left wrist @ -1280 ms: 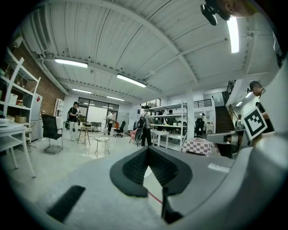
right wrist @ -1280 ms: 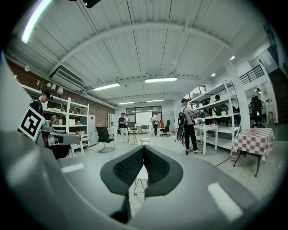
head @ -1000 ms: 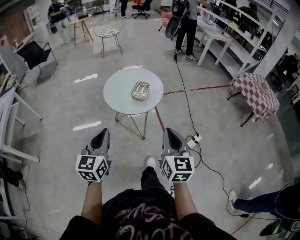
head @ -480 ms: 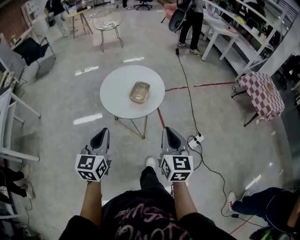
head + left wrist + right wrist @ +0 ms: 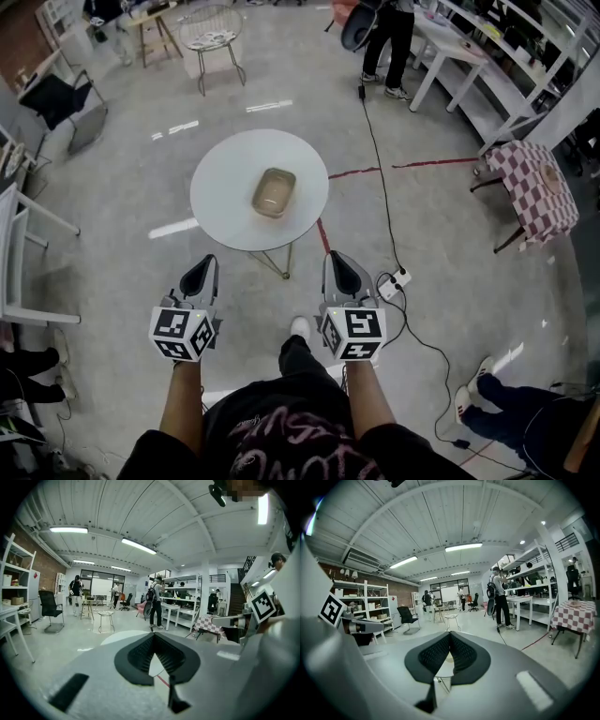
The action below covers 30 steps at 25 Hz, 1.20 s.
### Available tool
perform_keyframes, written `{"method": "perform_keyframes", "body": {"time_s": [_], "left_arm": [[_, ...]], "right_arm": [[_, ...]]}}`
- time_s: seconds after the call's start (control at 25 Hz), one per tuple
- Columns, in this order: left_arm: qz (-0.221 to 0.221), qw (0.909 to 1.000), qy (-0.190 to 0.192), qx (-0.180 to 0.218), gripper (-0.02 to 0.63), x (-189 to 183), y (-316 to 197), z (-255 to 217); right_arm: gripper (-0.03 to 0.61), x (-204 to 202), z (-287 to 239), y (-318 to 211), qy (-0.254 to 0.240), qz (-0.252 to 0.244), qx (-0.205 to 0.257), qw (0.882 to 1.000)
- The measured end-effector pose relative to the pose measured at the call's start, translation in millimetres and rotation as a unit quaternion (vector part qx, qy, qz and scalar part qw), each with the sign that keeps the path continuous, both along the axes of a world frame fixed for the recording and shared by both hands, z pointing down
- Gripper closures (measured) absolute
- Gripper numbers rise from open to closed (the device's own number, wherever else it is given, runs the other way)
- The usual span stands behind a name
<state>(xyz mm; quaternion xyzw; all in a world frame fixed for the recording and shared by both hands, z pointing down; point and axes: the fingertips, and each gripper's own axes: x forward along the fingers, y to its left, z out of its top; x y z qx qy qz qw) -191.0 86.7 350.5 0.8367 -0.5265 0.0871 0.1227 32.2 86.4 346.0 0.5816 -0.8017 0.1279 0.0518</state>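
Observation:
A round white table stands on the grey floor ahead of me, with a shallow tan tray on its top. My left gripper and right gripper are held side by side at waist height, short of the table's near edge. Both are shut with nothing between the jaws. In the left gripper view the left gripper points level across the room, and the table's top shows just beyond it. The right gripper shows the same closed tips in the right gripper view.
A power strip and black cable lie on the floor to the right. A checked table stands far right, white benches and a standing person at the back. A wire stool, a black chair and a white desk stand left.
The table and tray have come nearer and drifted left in the head view as I stepped forward. Both grippers keep the same pose, shut and level.

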Motion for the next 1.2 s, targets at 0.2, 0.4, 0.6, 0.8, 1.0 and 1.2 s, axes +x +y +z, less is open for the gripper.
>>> {"method": "perform_keyframes", "body": {"time_s": [0.2, 0.4, 0.6, 0.8, 1.0, 1.2], "left_arm": [[0.000, 0.9999, -0.007, -0.015, 0.614, 18.8, -57.8, 6.4], [-0.010, 0.9996, -0.010, -0.025, 0.614, 34.4, -110.2, 13.6], [-0.020, 0.9992, -0.014, -0.032, 0.614, 51.0, -144.0, 20.0], [-0.020, 0.9988, -0.019, -0.040, 0.614, 64.2, -161.9, 26.2], [-0.022, 0.9987, -0.020, -0.041, 0.614, 67.8, -171.0, 22.2], [-0.019, 0.9987, -0.016, -0.045, 0.614, 54.2, -191.6, 27.1]], "right_arm": [[0.580, 15.0, 5.9, -59.6, -0.002, -0.009, -0.012, 1.000], [0.580, 28.7, 15.8, -114.9, -0.006, -0.022, -0.021, 1.000], [0.580, 45.5, 23.6, -150.4, -0.009, -0.032, -0.027, 0.999], [0.580, 59.3, 27.9, -168.4, -0.015, -0.033, -0.026, 0.999], [0.581, 62.1, 23.4, -176.2, -0.016, -0.036, -0.021, 0.999], [0.580, 48.0, 24.1, -192.0, -0.014, -0.034, -0.023, 0.999]]}}
